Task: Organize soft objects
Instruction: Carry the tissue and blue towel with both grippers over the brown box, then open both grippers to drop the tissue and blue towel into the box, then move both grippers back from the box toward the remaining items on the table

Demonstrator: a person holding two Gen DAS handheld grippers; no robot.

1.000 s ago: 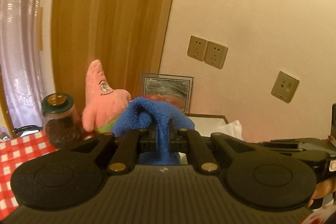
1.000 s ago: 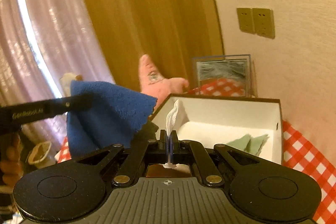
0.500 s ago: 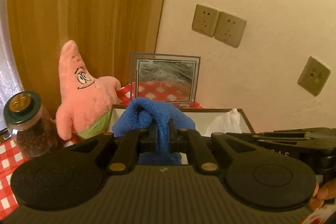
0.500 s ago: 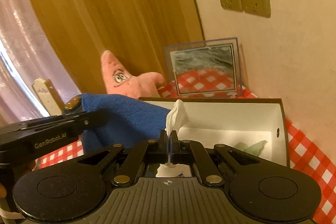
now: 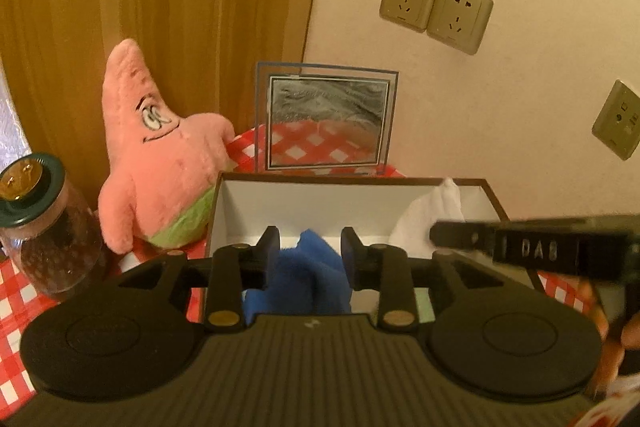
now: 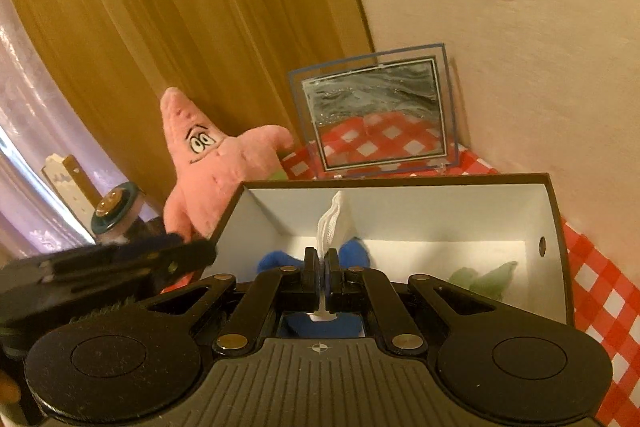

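A: Two soft things are going into the open box (image 6: 554, 223) on the checked surface (image 6: 600, 291) at once. The blue towel (image 5: 306, 267) is the larger; it sits bunched inside the box near its left wall, one peak poking upward, so its long axis looks roughly upright.

B: And the left tongs (image 5: 308, 251)?

A: Their jaws have just been opening. They stand apart now, with the towel between them but the pads no longer pressing on it. I'd call that the release step for the towel.

B: The right tongs (image 6: 321, 269)?

A: Clamped on a small white cloth (image 6: 332, 223), nearly closed. The cloth stands up out of the jaws as a narrow strip, long axis vertical, its tip pointing up over the middle of the box, above the towel.

B: So what comes next?

A: My guess: the left tongs need to draw back and up without snagging the pile, and the right tongs need to open so the cloth drops inside. A pale green cloth (image 6: 484, 277) already lies at the box's right end.

B: The pink starfish plush (image 5: 160, 155)?

A: It's outside the box, upright just beside its left wall, near a glass jar (image 5: 44, 223). It's likely still to be sorted.
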